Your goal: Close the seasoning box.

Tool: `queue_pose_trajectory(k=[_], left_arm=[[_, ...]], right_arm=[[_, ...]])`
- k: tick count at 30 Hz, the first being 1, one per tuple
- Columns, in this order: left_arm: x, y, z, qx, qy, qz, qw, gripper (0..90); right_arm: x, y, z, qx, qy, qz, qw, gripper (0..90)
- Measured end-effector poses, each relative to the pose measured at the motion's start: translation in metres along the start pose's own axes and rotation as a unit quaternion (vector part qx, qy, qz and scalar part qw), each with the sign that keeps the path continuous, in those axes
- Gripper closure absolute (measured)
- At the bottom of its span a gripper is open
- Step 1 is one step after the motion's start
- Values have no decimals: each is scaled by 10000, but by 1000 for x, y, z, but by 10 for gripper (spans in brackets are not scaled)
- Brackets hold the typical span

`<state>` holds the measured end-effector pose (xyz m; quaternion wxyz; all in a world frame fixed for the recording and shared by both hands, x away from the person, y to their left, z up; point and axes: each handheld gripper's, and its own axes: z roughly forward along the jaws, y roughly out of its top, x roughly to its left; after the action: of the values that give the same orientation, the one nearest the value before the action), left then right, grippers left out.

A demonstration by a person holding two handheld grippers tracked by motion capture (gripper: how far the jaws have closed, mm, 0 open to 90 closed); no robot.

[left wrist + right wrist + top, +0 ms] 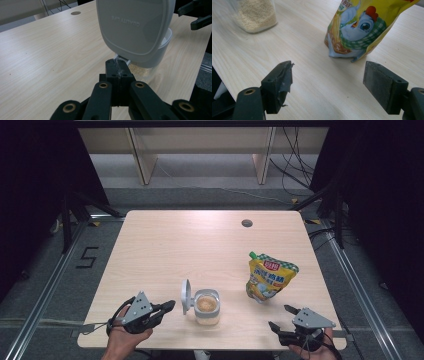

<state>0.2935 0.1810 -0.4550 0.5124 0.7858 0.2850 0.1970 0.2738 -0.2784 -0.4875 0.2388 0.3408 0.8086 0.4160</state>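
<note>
Lid (135, 27) stands flipped open on the jar (207, 306) at the table's near edge — our left gripper (117, 62), jaws pressed together, sits by its tab; right gripper (329, 85) waits apart — facing the pouch (364, 27).

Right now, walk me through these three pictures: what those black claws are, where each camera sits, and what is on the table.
A person sits at a wooden table and holds a two-jaw hand tool in each hand. One picture looks down from above. The other two come from cameras riding on each tool, looking along its jaws.

On the table stand a clear jar of pale grains with its white lid flipped up, and a yellow pouch with a cartoon chick.

The left gripper is shut, its tips at a small tab on the lid's lower edge; whether it pinches the tab is unclear. The right gripper is open and holds nothing, with the pouch ahead of it.
</note>
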Motion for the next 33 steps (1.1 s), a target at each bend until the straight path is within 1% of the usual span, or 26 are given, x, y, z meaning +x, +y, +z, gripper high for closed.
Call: queue_pose_trajectory(k=[2,3,4,6,9,10,11,12,13,15,16,17,18,19,20,21,22,23,24,25,26,28,30,31,33], left_arm=[[0,1,0,-58,-24,5,10000,891],[-1,1,-1,-46,-8,-32,10000,891],[0,2,-2,-21,-20,29,10000,891],[0,2,-2,24,0,44,10000,891],[-1,3,-1,-24,-22,-13,10000,891],[0,4,-1,-24,-59,93,9999,891],[-1,5,-1,-36,-65,39,10000,891],[-1,5,-1,-20,-91,15,10000,891],[-2,6,0,-52,-96,63,9999,891],[-3,7,0,-15,-73,53,10000,891],[-3,7,0,-11,-74,31,10000,891],[-3,8,1,-17,-86,64,9999,891],[-4,9,2,6,-101,53,9999,891],[-4,9,2,15,-132,110,9999,891],[-5,10,3,12,-131,56,9999,891],[-5,11,4,-8,-160,115,9998,891],[-5,12,4,0,-194,130,9997,891],[-5,12,6,32,-197,111,9997,891],[-6,13,7,2,-189,107,9998,891],[-5,14,8,57,-205,202,9996,891],[-6,14,9,43,-217,128,9997,891],[-6,16,9,66,-225,207,9995,891],[-6,17,9,52,-199,188,9996,891],[-6,17,10,35,-238,231,9994,891],[-6,19,9,38,-256,247,9994,891]], right_arm=[[0,0,0,-9,0,-5,10000,248],[0,0,0,-8,2,-6,10000,249],[0,0,0,0,1,-7,10000,248],[0,0,0,-12,7,-32,10000,249],[0,0,0,3,14,-4,10000,249],[1,0,0,15,-4,45,10000,249],[1,0,0,15,-2,57,10000,249],[0,0,0,-3,-1,-15,10000,249],[0,0,0,1,-4,-10,10000,249],[0,0,0,14,7,22,10000,249],[2,0,0,37,-2,128,9999,249],[0,0,0,0,10,-15,10000,249],[0,0,0,2,12,-21,10000,250],[1,0,1,-14,21,-30,10000,250],[0,0,1,-18,24,-49,10000,250],[0,0,0,-13,34,-30,10000,251],[0,0,0,-12,30,-39,10000,251],[0,0,0,-5,22,-42,10000,251],[1,0,1,40,18,10,10000,253],[0,0,0,27,-8,-19,10000,253],[-1,0,0,23,-17,-20,10000,253],[-1,0,0,-4,-25,-29,10000,253],[0,0,0,14,-12,1,10000,253],[-1,0,1,24,-14,-35,10000,253],[0,0,1,52,14,14,10000,253]])
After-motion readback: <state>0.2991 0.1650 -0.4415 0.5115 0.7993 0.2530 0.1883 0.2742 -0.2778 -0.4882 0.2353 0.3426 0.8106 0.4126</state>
